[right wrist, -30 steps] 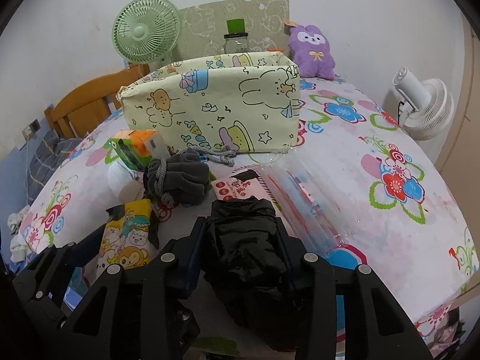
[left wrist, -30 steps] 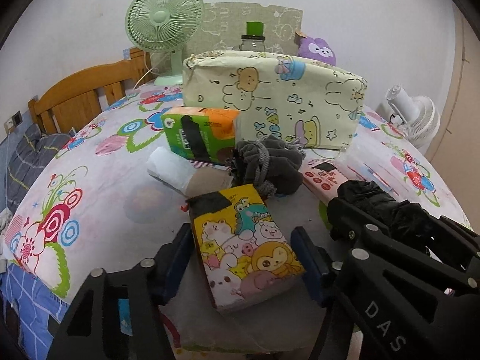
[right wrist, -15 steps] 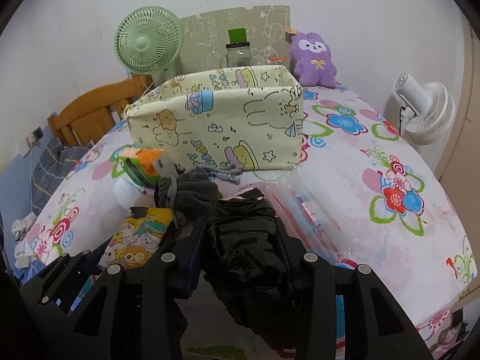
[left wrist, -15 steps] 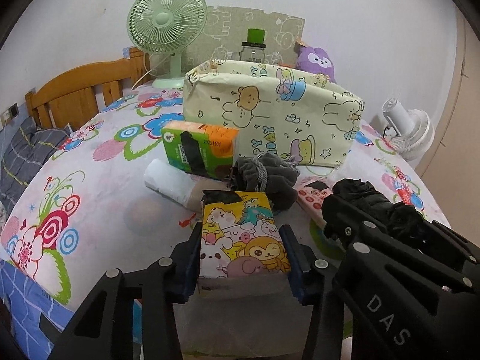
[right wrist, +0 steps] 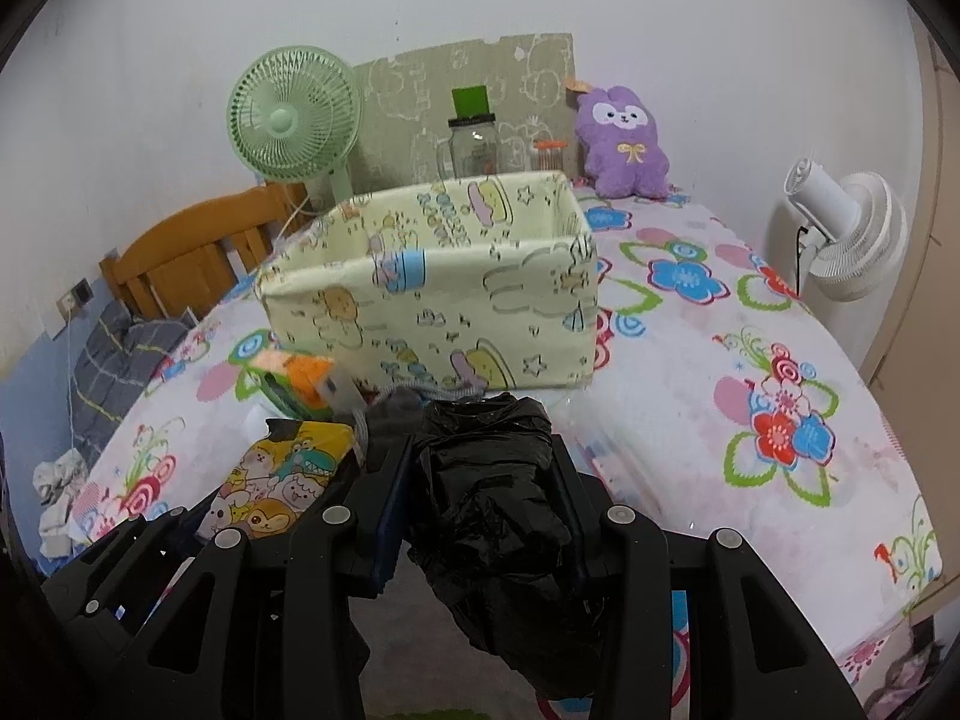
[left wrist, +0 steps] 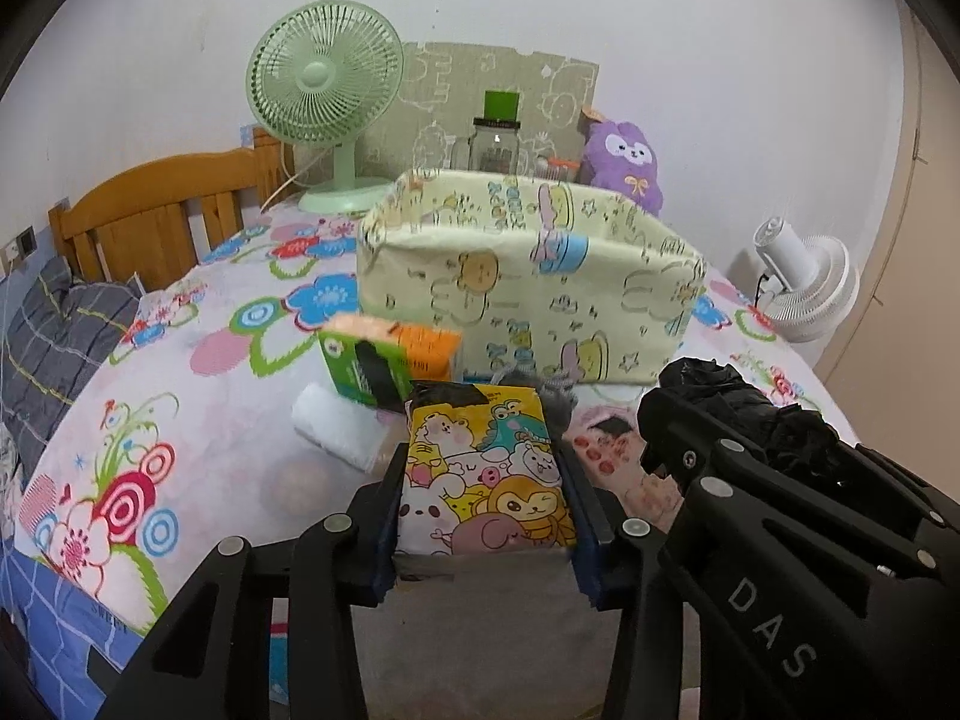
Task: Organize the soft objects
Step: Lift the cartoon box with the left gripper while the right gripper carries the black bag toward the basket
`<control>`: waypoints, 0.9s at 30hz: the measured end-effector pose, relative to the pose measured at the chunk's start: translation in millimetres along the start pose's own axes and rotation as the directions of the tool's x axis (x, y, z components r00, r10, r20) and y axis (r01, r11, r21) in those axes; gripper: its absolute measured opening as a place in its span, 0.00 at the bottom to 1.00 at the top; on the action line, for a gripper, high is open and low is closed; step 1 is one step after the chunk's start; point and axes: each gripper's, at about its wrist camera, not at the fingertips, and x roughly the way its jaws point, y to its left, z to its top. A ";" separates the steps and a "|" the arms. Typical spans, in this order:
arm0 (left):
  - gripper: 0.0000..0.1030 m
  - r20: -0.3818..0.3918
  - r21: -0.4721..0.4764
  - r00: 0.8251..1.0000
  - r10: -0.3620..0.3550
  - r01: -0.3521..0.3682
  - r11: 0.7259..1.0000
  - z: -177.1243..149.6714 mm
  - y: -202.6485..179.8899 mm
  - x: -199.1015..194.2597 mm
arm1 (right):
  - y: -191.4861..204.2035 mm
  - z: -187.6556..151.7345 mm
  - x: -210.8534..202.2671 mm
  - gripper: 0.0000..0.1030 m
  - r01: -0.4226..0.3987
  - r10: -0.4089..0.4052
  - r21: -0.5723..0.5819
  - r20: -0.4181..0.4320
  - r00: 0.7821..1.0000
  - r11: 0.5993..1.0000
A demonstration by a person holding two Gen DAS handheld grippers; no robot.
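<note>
Currently a cartoon-printed tissue pack (left wrist: 486,474) is clamped between the pads of the left gripper (left wrist: 483,501), whose jaws have just been closing onto it and stand partly open at the pack's width. A crumpled black bag (right wrist: 489,480) is pinched in the right gripper (right wrist: 483,501), its jaws likewise set to the bundle's width. Both loads are held near, just short of the fabric bin (left wrist: 528,294), which stands open-topped at the middle of the flowered tablecloth (left wrist: 180,360).

Several slips are judged possible. The pack is gripped only at its near end, so it may droop or slide out under a quick swing. The bag hangs loose below the right jaws — a trailing fold could snag the bin's soft rim and tip or push the bin. The two grippers sit just beside each other, so a clash over the narrow opening is conceivable.

Much is obscured. The bin's floor is not seen from either wrist. A grey cloth (right wrist: 390,414) is largely covered by the held items, and a green-orange pack (left wrist: 390,360) and a white roll (left wrist: 339,423) are blurred — their exact nature cannot be told.
</note>
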 end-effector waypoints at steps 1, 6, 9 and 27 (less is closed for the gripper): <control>0.45 0.003 0.000 1.000 -0.001 0.001 1.000 2.5 -0.5 -1.3 | -0.3 2.3 -1.5 0.44 0.000 0.000 0.001 0.005 1.000 1.000; 0.45 0.022 0.007 1.000 -0.005 0.005 1.000 14.6 -2.9 -8.0 | -0.5 14.0 -10.0 0.44 -0.002 0.002 0.010 0.028 1.000 1.000; 0.45 0.029 0.012 1.000 -0.007 0.007 1.000 22.2 -4.7 -11.3 | -0.5 21.7 -15.9 0.44 0.001 -0.001 0.011 0.045 0.999 1.000; 0.45 0.110 0.033 0.994 -0.014 0.010 0.999 64.4 -10.5 -36.8 | 4.1 64.2 -43.7 0.44 0.008 -0.009 0.011 0.114 0.993 1.000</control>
